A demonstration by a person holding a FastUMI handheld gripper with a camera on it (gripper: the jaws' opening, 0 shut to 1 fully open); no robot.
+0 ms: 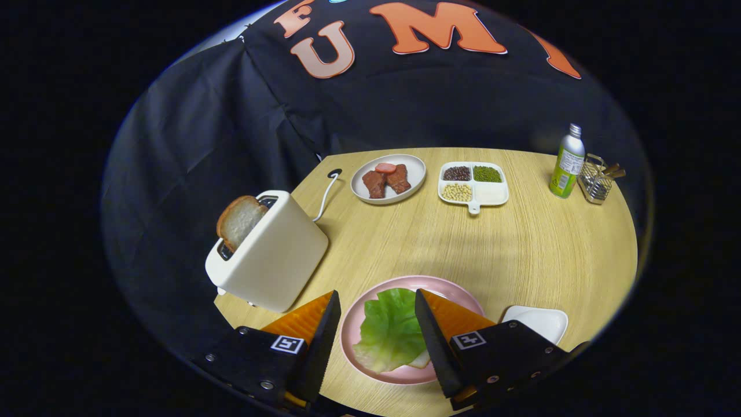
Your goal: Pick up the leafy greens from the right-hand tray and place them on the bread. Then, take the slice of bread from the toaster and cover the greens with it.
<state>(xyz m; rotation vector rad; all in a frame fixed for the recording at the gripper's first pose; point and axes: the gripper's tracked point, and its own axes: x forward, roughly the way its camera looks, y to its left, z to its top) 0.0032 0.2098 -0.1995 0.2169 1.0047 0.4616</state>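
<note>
Between your fingers, spread wide and gripping nothing, the greens [391, 330] lie on the pink plate [353, 341].

Your gripper [376, 336] hangs over that plate with one finger on each side of the leaf; a pale edge showing under the leaf's near corner could be bread, though you cannot tell for sure. Just right of the right finger sits a white tray [538, 321]. Left of the left finger stands the toaster [272, 255], tilted in this view, with a slice [238, 221] sticking up out of its slot and its cord [325, 194] running back to a hole in the table [521, 255]. Beyond the fingers, a plate of meat [388, 178] sits beside a divided dish of beans [473, 183]. Farther right, a can [567, 162] stands just beside a wire basket [596, 179].
</note>
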